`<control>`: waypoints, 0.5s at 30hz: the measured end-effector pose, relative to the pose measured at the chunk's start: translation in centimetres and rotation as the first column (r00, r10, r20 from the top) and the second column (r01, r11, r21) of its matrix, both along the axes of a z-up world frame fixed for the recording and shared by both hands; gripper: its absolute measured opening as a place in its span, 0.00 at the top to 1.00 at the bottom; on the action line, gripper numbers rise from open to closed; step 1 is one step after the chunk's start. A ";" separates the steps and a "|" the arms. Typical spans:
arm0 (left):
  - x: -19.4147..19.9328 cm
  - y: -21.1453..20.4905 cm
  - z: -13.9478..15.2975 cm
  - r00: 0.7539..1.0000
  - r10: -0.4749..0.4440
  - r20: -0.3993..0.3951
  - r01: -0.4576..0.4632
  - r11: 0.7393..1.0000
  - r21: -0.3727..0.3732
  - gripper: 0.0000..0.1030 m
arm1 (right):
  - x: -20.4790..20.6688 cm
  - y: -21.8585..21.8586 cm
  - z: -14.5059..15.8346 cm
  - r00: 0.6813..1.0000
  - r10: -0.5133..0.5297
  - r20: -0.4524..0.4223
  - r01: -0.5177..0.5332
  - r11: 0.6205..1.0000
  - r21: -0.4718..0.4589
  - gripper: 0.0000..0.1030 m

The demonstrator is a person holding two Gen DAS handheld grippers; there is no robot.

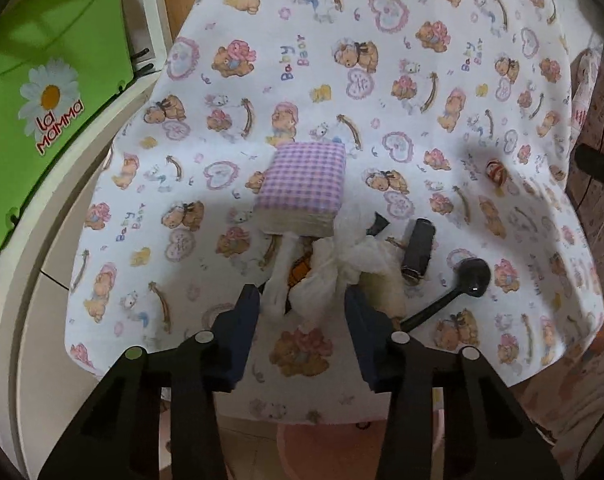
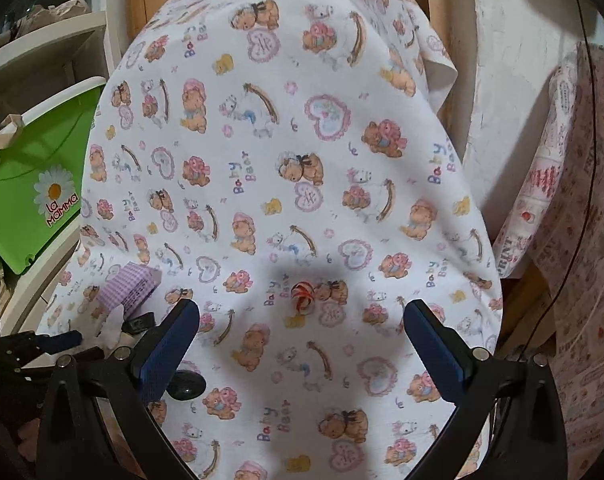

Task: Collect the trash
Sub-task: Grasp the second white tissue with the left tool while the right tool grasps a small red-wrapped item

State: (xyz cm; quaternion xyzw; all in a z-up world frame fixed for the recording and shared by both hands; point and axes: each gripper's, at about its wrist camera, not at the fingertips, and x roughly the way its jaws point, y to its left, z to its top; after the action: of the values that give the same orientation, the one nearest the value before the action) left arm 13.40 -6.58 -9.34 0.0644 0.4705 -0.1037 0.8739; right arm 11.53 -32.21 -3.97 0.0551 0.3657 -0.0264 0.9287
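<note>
On a table draped in a teddy-bear cloth (image 1: pixel 382 80), a pile of crumpled white tissue (image 1: pixel 334 268) lies beside a purple checked napkin pack (image 1: pixel 302 192), a black spoon (image 1: pixel 462 284) and a dark cylinder (image 1: pixel 418 252). Around the tissue's near end sits the left gripper (image 1: pixel 302 300), its jaws partly closed with the wad between them, though I cannot tell whether the pads press it yet; this looks like the pick-up step, calling next for a firm squeeze and a lift. Farther right, the right gripper (image 2: pixel 302 320) hangs wide open and empty, pointing toward a small red-and-white striped wrapper (image 2: pixel 303 293), likely its next target.
</note>
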 end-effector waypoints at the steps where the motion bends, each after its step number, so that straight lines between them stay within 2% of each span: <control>1: 0.1 -0.1 -0.1 1.000 -0.001 -0.002 0.001 1.000 0.010 0.58 | 0.1 0.0 0.0 1.000 -0.001 -0.001 0.001 1.000 -0.005 0.00; 5: 0.4 0.1 -0.4 1.000 0.013 -0.020 -0.013 1.000 -0.002 0.63 | 0.1 0.4 0.0 1.000 0.006 -0.002 -0.006 1.000 -0.024 0.00; 7: 0.5 0.1 -0.4 1.000 0.017 -0.019 -0.017 1.000 0.005 0.69 | -0.1 0.5 0.1 1.000 0.008 0.002 -0.008 0.999 -0.033 0.00; 10: 0.3 0.1 -0.1 1.000 -0.001 -0.010 0.000 1.000 -0.005 0.81 | -0.1 0.8 0.1 1.000 0.016 0.002 -0.016 0.999 -0.052 0.00; 11: 0.2 0.1 0.3 1.000 -0.005 -0.001 0.005 1.000 -0.013 0.91 | -0.1 0.9 0.0 1.000 0.017 0.001 -0.017 0.998 -0.063 0.00; 12: 0.1 0.1 0.5 1.000 -0.004 0.002 0.004 1.000 -0.011 0.94 | -0.1 1.0 0.0 1.000 0.019 -0.001 -0.019 0.997 -0.073 0.00; 15: -0.3 0.5 1.4 1.000 0.012 0.029 -0.012 1.000 -0.009 0.94 | -0.2 1.0 -0.2 1.000 0.021 -0.007 -0.022 0.996 -0.081 0.00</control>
State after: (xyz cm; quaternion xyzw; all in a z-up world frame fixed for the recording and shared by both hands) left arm 13.10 -6.11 -7.98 0.0595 0.4576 -0.0995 0.8816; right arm 11.38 -31.20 -4.16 0.0132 0.3676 -0.0315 0.9294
